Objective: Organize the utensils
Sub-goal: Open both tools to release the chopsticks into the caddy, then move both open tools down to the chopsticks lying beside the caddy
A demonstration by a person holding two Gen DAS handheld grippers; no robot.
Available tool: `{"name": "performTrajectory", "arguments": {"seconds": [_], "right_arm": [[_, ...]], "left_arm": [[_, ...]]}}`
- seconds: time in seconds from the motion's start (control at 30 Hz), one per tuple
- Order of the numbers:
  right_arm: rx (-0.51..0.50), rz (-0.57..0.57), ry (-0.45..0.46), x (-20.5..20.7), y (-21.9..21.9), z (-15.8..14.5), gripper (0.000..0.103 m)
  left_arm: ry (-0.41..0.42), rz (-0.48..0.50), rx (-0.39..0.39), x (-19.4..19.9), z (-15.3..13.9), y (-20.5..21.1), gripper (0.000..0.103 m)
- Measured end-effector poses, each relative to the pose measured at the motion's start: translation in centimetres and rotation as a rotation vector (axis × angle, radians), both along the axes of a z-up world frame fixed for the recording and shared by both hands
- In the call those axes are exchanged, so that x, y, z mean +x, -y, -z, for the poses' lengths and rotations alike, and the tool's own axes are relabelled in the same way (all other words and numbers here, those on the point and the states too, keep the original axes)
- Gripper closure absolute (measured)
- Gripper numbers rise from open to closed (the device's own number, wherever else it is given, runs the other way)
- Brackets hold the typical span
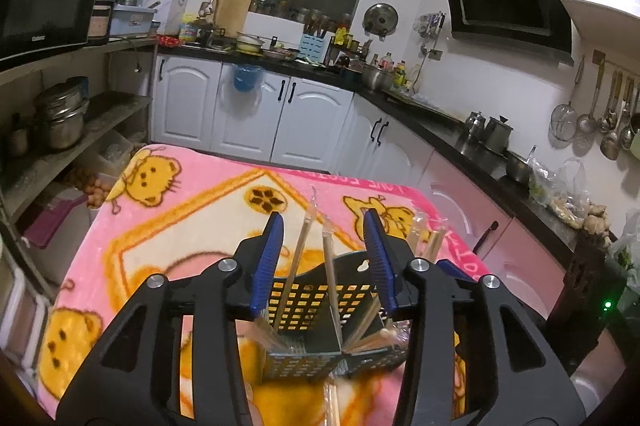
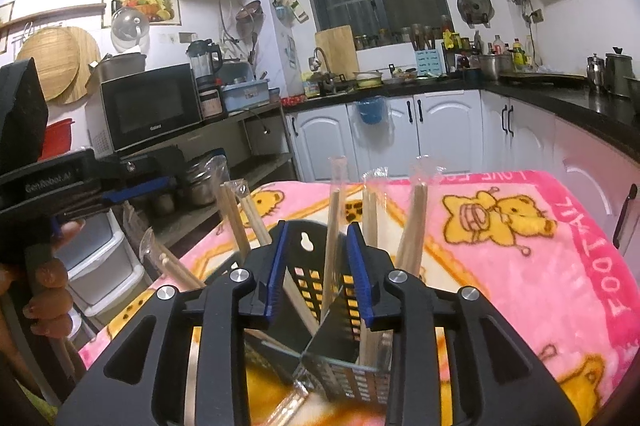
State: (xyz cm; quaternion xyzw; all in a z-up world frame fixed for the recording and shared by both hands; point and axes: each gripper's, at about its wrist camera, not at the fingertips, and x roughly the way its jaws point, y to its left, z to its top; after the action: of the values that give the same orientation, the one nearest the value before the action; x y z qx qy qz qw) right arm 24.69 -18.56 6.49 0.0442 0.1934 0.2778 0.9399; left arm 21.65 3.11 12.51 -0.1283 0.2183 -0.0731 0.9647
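A dark perforated plastic utensil caddy with inner dividers is seen standing on a pink fleece blanket printed with yellow bears, near the cameras and towards the middle of the covered surface; several pairs of pale wooden chopsticks in clear plastic sleeves are already stood upright or leaning in its compartments, so a good part of the sorting is judged done; one more sleeved pair is glimpsed lying on the blanket at the near edge of the left view, and it is judged to be left to put away, though whether others remain cannot be told. The left gripper is held just above the caddy with its blue-padded jaws partly apart; sleeved sticks rise through the gap, but no pad is seen pressing on them, so nothing is gripped. The right gripper is likewise poised over the caddy, its jaws partly parted around one upright pair without clamping it; the left tool and the fingers holding it are seen at the left of that view.
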Motion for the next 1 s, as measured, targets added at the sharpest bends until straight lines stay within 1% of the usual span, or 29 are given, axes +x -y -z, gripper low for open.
{"name": "performTrajectory", "arguments": {"seconds": [0.03,0.1,0.23,0.37,0.4,0.5,0.6,0.77,0.83,0.93,1.0], "right_arm": [[-0.002,-0.001,-0.005,-0.2,0.1,0.0,0.072],[-0.005,-0.004,-0.016,-0.5,0.2,0.0,0.072],[-0.017,-0.008,-0.027,-1.1,0.4,0.0,0.069],[-0.028,-0.008,-0.034,-1.8,0.6,0.0,0.067],[-0.028,-0.008,-0.035,-1.9,0.7,0.0,0.065],[-0.028,-0.009,-0.039,-2.3,0.9,-0.1,0.062],[-0.027,-0.008,-0.041,-2.7,1.2,-0.2,0.059],[-0.020,-0.007,-0.047,-3.4,1.6,-0.3,0.053],[-0.022,-0.007,-0.050,-3.7,1.9,-0.3,0.049],[-0.024,-0.010,-0.046,-4.4,2.3,-0.3,0.047],[-0.032,-0.010,-0.043,-4.8,2.5,-0.4,0.045]], "left_arm": [[0.000,0.001,-0.001,-0.1,0.0,0.0,0.062],[0.005,0.002,-0.007,-0.6,-0.2,-0.1,0.057],[0.008,0.009,-0.008,-1.2,-0.4,0.0,0.051],[0.005,0.011,-0.012,-1.7,-0.4,-0.1,0.046],[0.005,0.012,-0.013,-1.9,-0.4,0.0,0.046],[0.004,0.019,-0.014,-2.7,-0.4,0.1,0.041],[0.006,0.025,-0.013,-3.5,-0.3,0.2,0.039],[0.010,0.033,-0.015,-4.4,-0.3,0.4,0.030],[0.010,0.037,-0.015,-4.7,-0.2,0.4,0.024],[0.007,0.039,-0.014,-5.2,0.0,0.4,0.021],[0.007,0.036,-0.006,-5.3,0.0,0.4,0.017]]}}
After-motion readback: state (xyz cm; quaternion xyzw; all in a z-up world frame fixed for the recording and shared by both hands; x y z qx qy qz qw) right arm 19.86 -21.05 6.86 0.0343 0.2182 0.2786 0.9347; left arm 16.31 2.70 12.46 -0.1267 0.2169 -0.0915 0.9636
